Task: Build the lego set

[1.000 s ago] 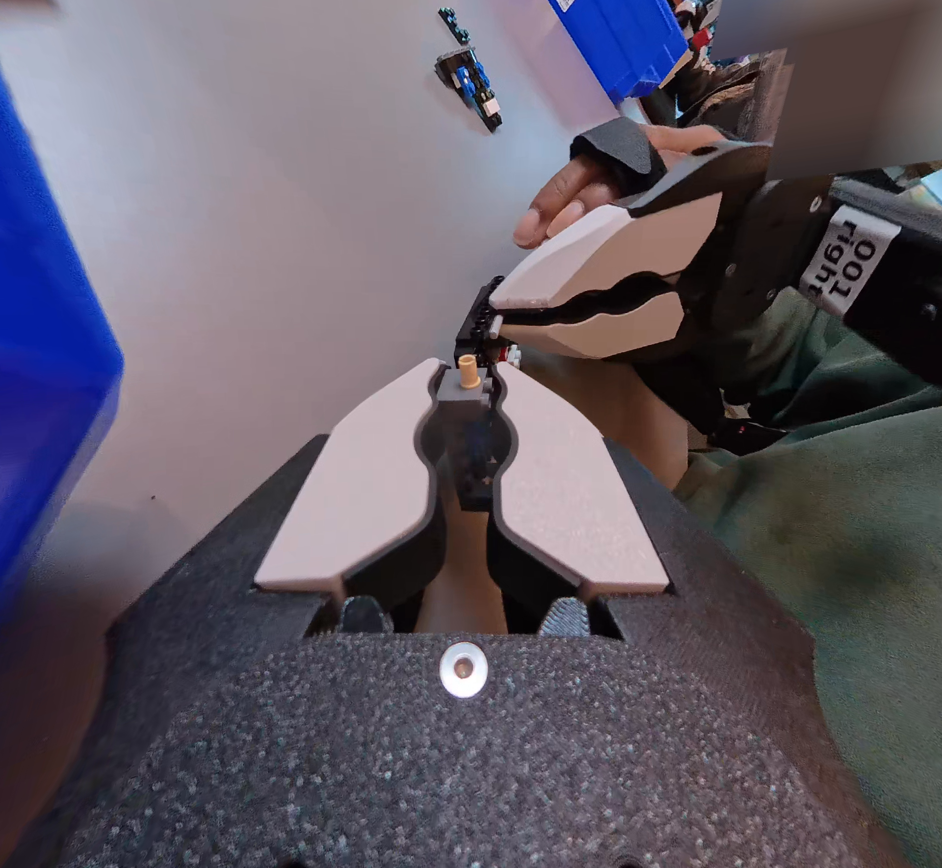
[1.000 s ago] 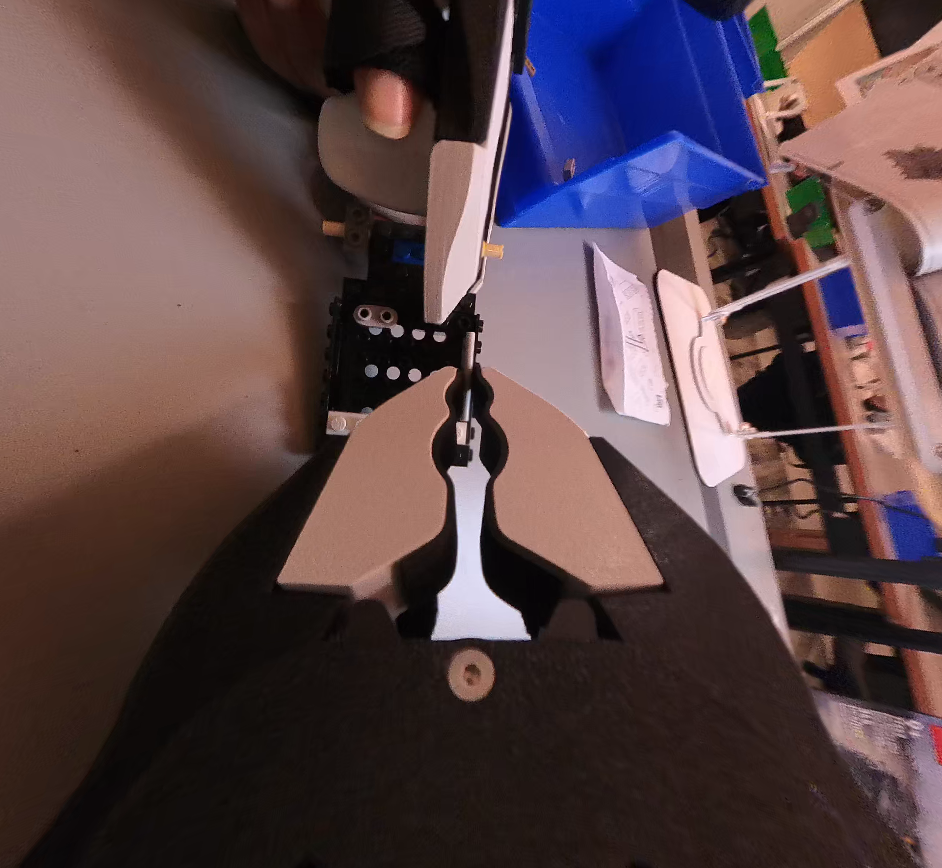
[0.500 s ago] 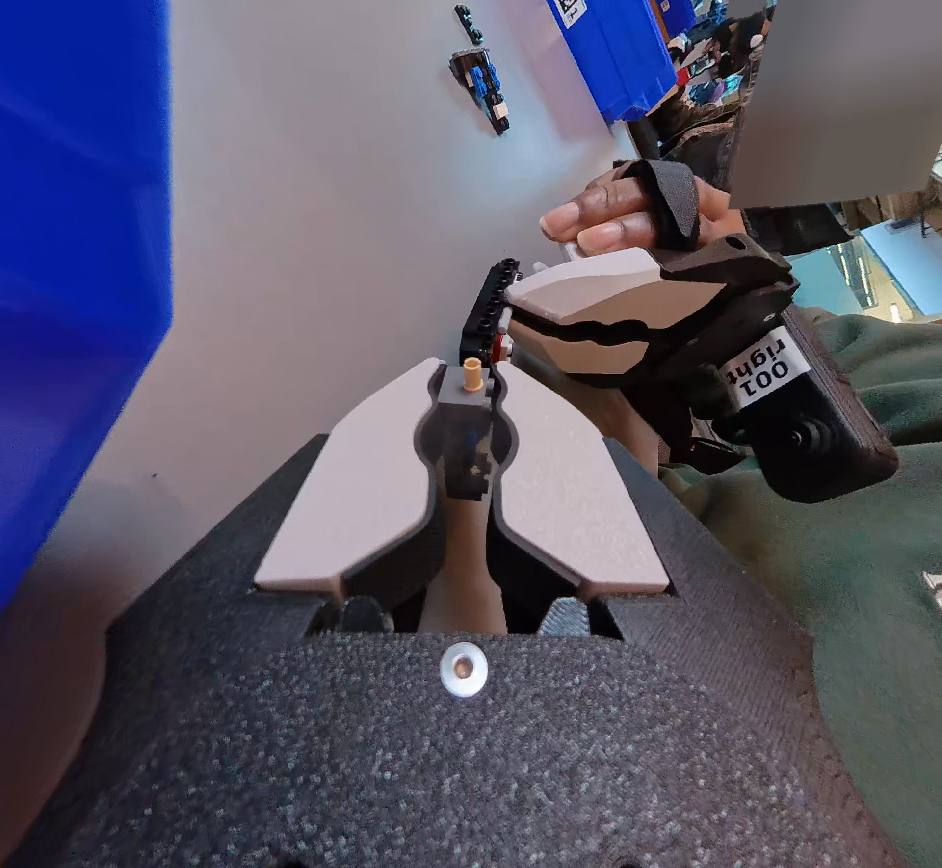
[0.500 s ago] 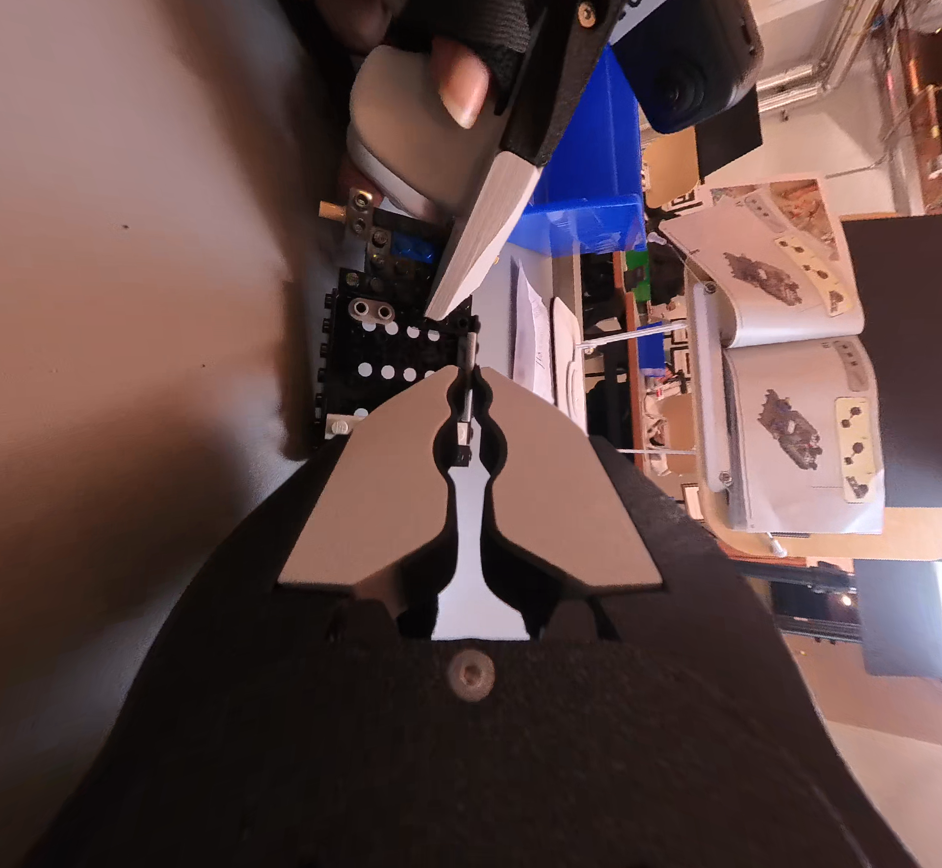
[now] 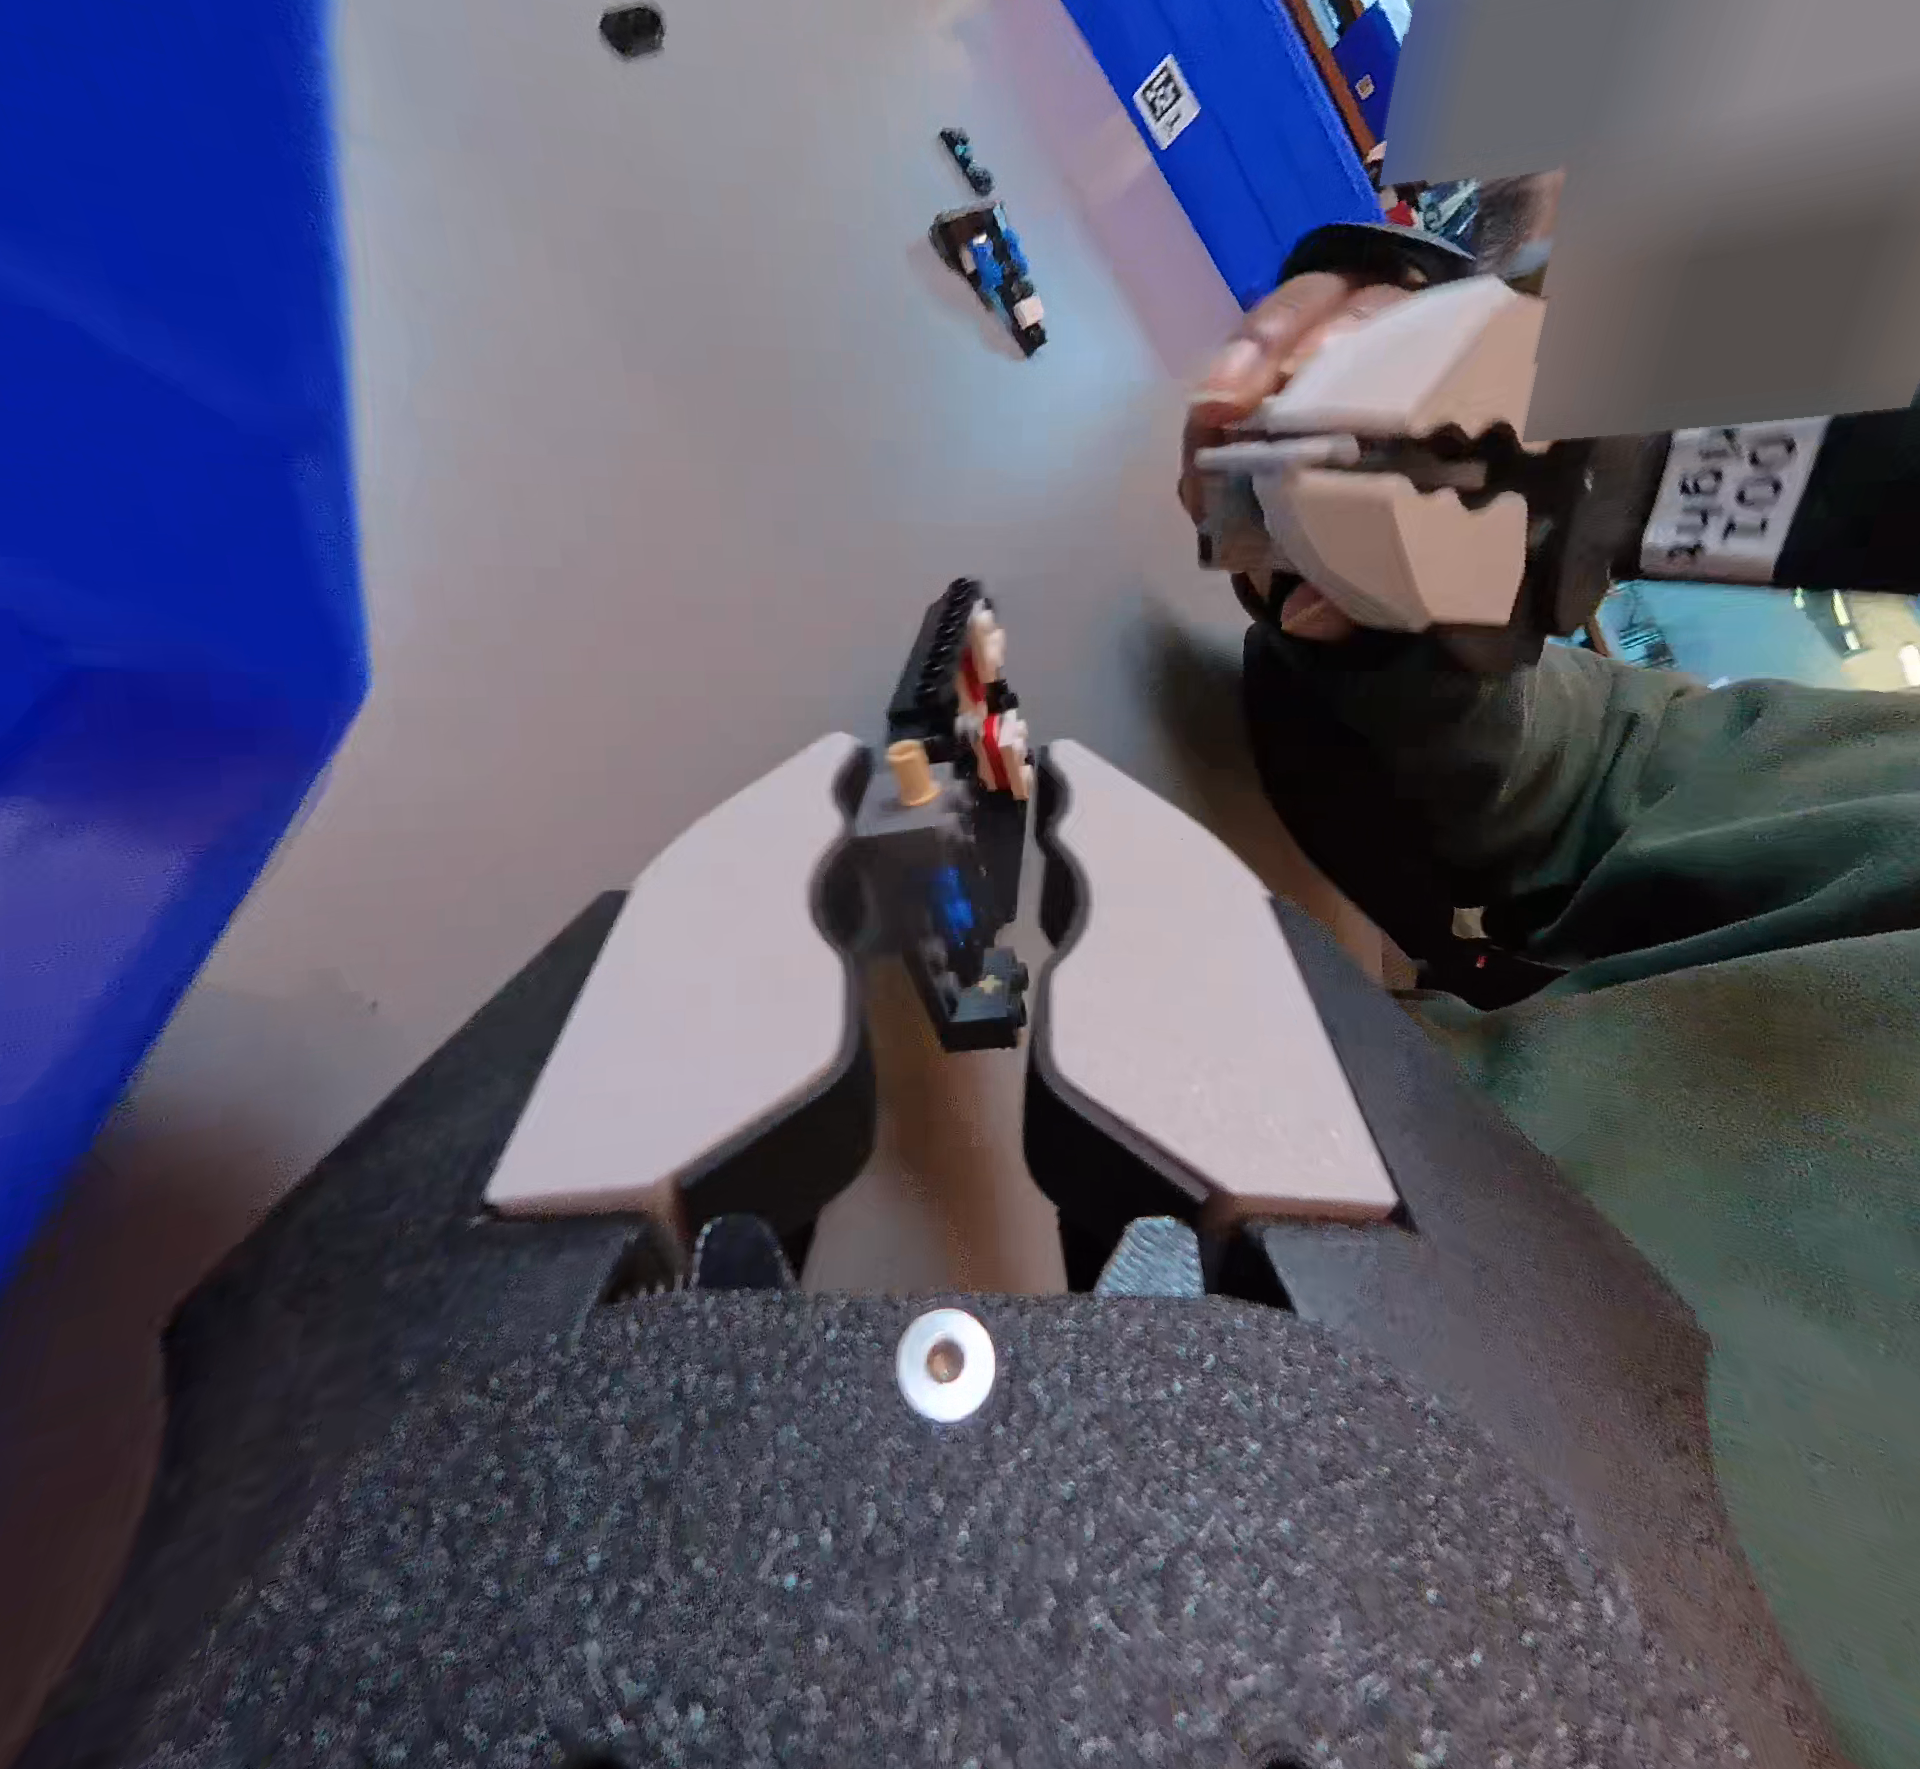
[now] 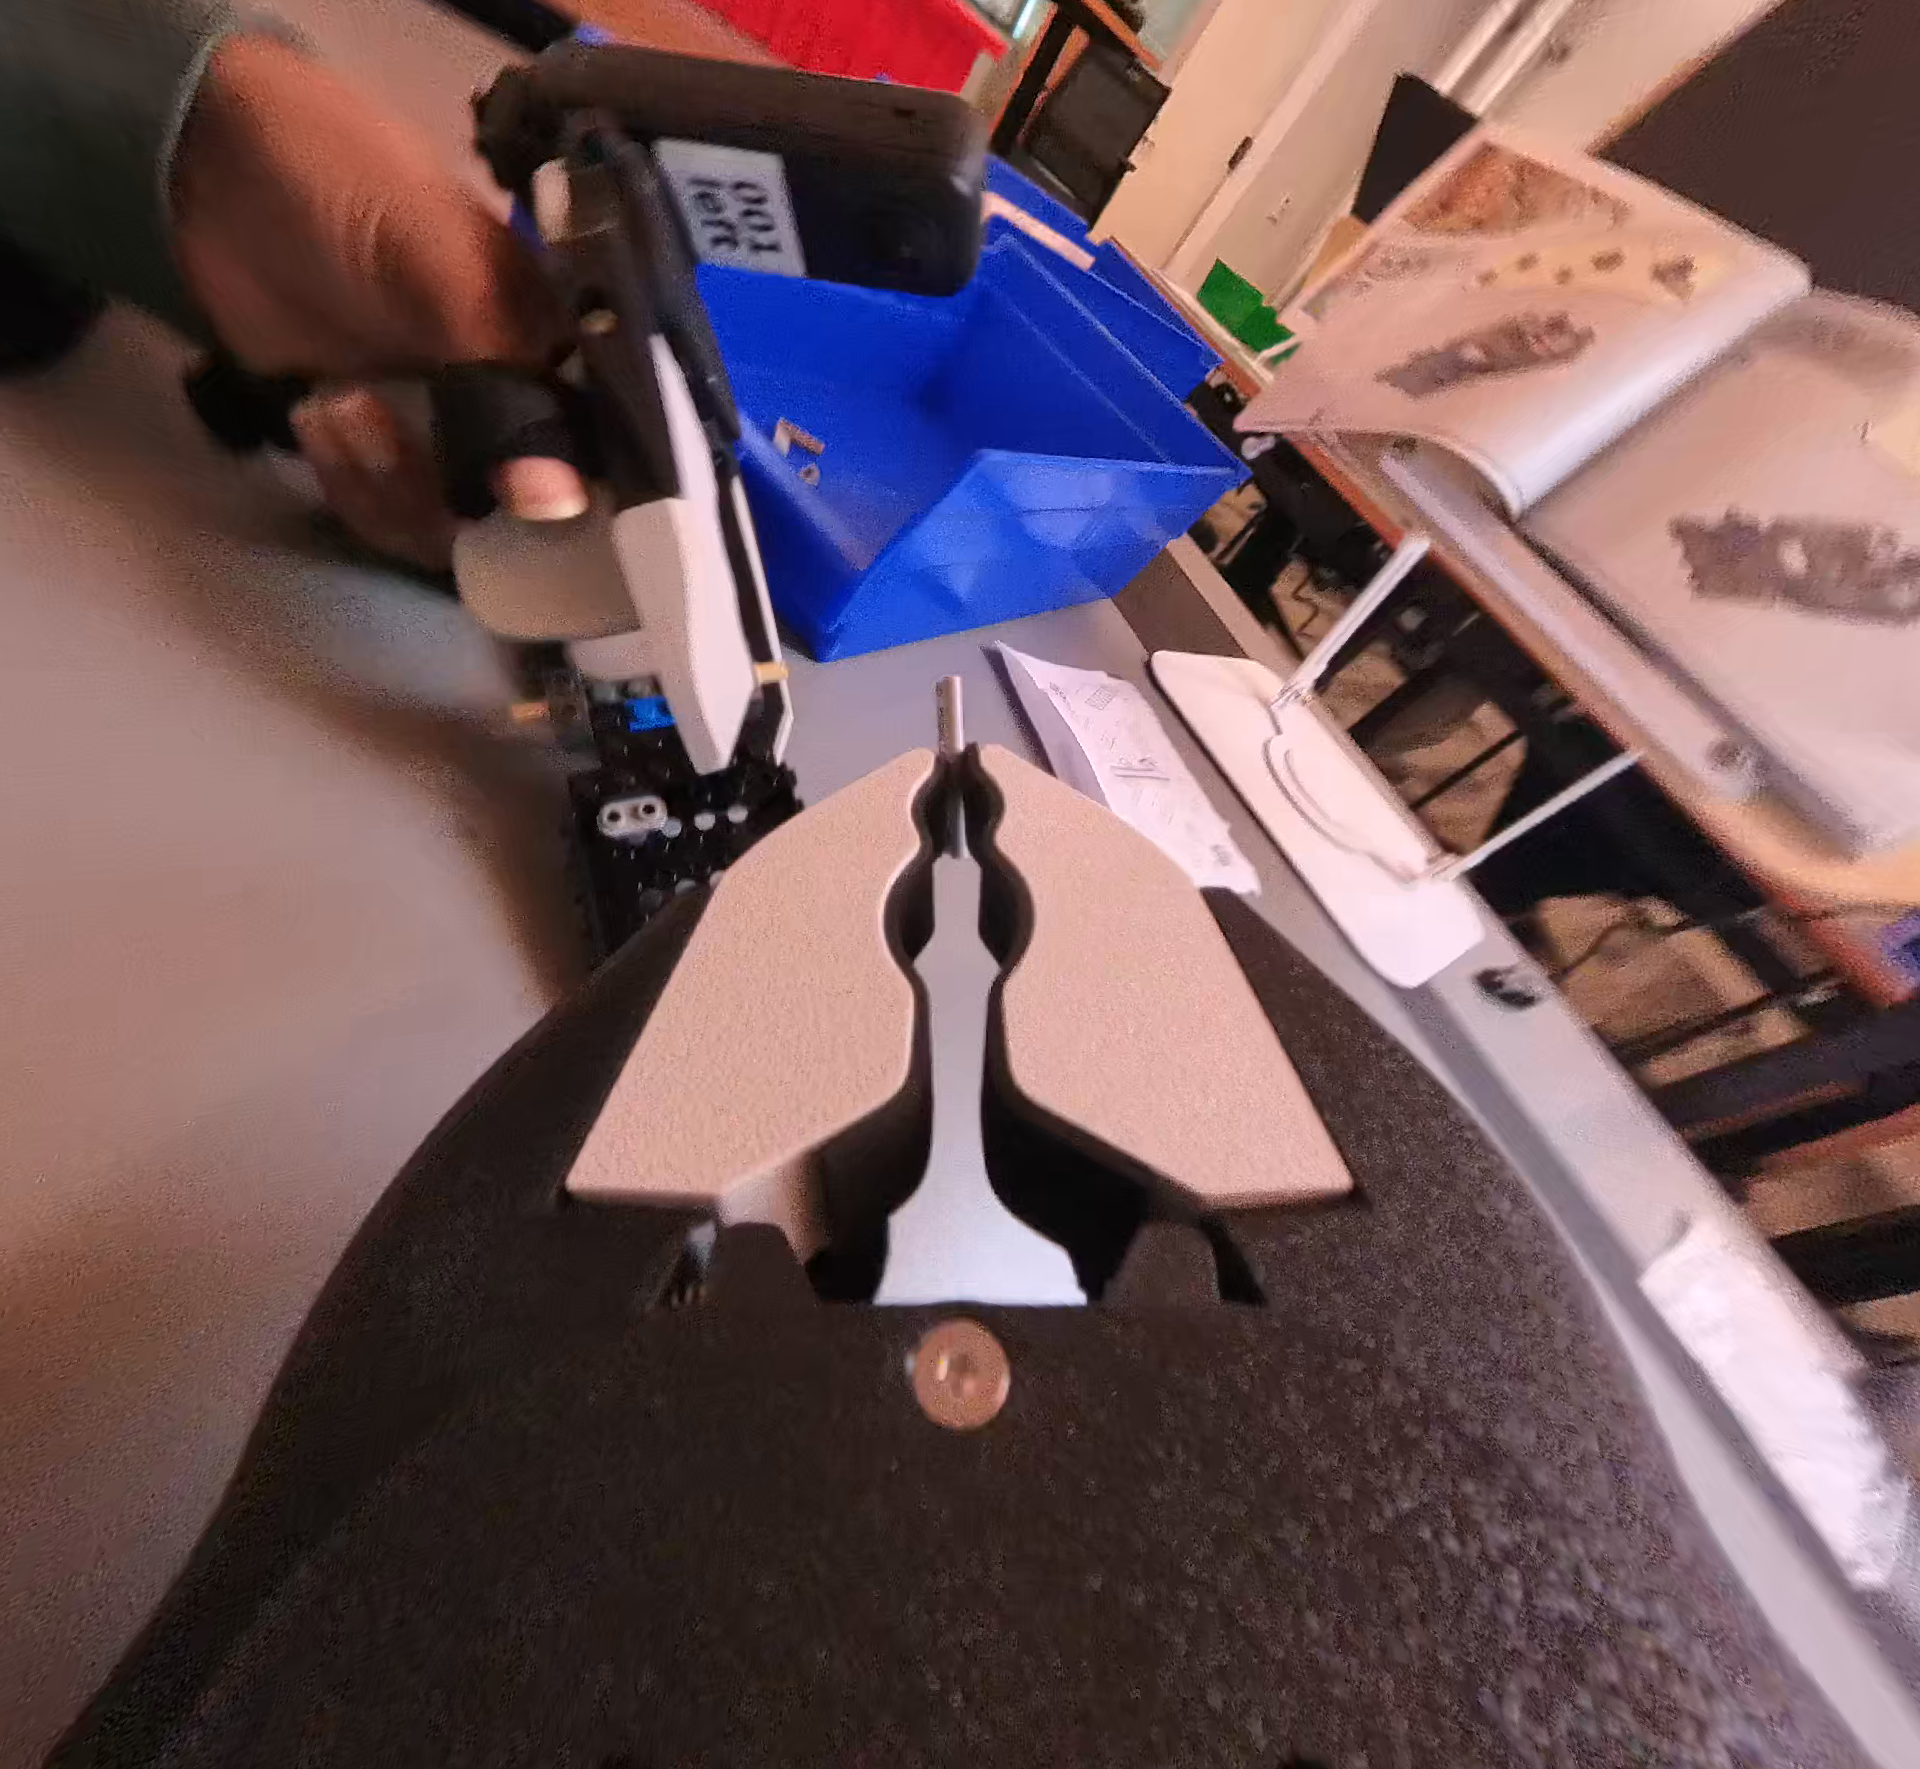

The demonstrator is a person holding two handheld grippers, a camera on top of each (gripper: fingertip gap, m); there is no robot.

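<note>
Pinching a thin grey pin [image 6: 949, 763] lengthwise, the right tongs [image 6: 954, 761] are held right of the black brick assembly [image 5: 951, 846] clamped in the left tongs [image 5: 943, 763].

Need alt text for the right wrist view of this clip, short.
The right tool is shut on a thin grey pin above a grey table. To its left, the left tool holds a black brick assembly; a blue bin and an open booklet lie beyond.
</note>
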